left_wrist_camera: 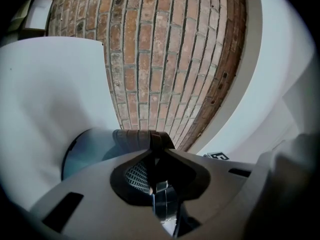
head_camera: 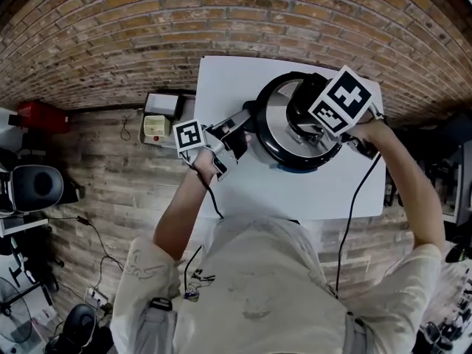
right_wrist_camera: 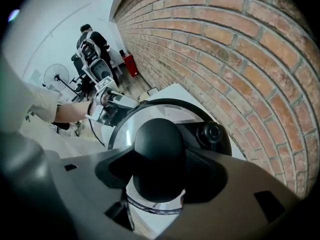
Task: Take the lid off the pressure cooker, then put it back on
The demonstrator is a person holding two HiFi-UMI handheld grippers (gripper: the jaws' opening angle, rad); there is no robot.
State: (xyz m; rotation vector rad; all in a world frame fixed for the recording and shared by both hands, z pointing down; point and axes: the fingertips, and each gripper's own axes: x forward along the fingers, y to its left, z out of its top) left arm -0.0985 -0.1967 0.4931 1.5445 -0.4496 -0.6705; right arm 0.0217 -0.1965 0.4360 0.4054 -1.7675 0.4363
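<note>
The pressure cooker (head_camera: pixel 274 147) stands on the white table (head_camera: pixel 221 80). Its steel lid (head_camera: pixel 274 113) with a black rim lies over the pot; whether it is seated I cannot tell. My right gripper (head_camera: pixel 306 115) points down from above, shut on the lid's black knob (right_wrist_camera: pixel 160 154), which fills the gap between the jaws of this gripper (right_wrist_camera: pixel 160 171). A black valve (right_wrist_camera: pixel 212 132) sits beside the knob. My left gripper (head_camera: pixel 237 135) reaches level from the left. In its own view this gripper (left_wrist_camera: pixel 157 169) is shut on the cooker's dark side handle (left_wrist_camera: pixel 142 139).
A brick wall runs behind the table. On the floor to the left lie a white box (head_camera: pixel 155 127), a red object (head_camera: pixel 40 116) and a chair (head_camera: pixel 33 186). A person (right_wrist_camera: pixel 92 41) and a fan (right_wrist_camera: pixel 55 76) are far back.
</note>
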